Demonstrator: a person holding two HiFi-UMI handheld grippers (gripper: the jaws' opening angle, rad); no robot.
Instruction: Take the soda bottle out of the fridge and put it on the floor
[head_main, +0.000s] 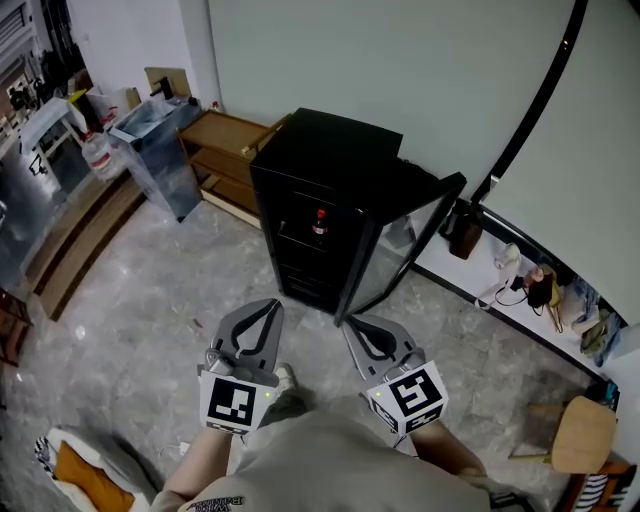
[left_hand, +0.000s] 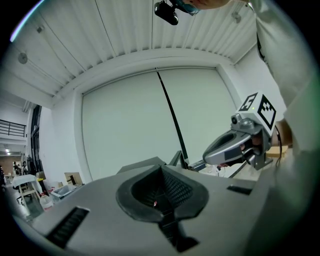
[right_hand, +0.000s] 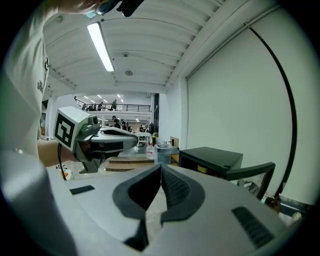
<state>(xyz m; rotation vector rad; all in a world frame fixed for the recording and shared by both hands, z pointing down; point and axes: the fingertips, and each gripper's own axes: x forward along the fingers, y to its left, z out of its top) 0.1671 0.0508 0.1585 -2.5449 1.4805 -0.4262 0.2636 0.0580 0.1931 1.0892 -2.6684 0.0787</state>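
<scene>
Head view: the black fridge (head_main: 330, 165) stands with its door (head_main: 405, 245) swung open, and the soda bottle (head_main: 320, 222) is upright on a shelf inside. The left gripper (head_main: 271, 305) and right gripper (head_main: 351, 322) hover short of it. Left gripper view: jaws clenched together, nothing between them. Right gripper view: jaws clenched too, empty, with the fridge ahead to the right.

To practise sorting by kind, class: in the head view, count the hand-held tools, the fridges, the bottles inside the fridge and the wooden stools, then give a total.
Tools: 2 (left tool, right tool)
Fridge: 1
Bottle inside the fridge: 1
Wooden stool: 1
Total: 5
</scene>
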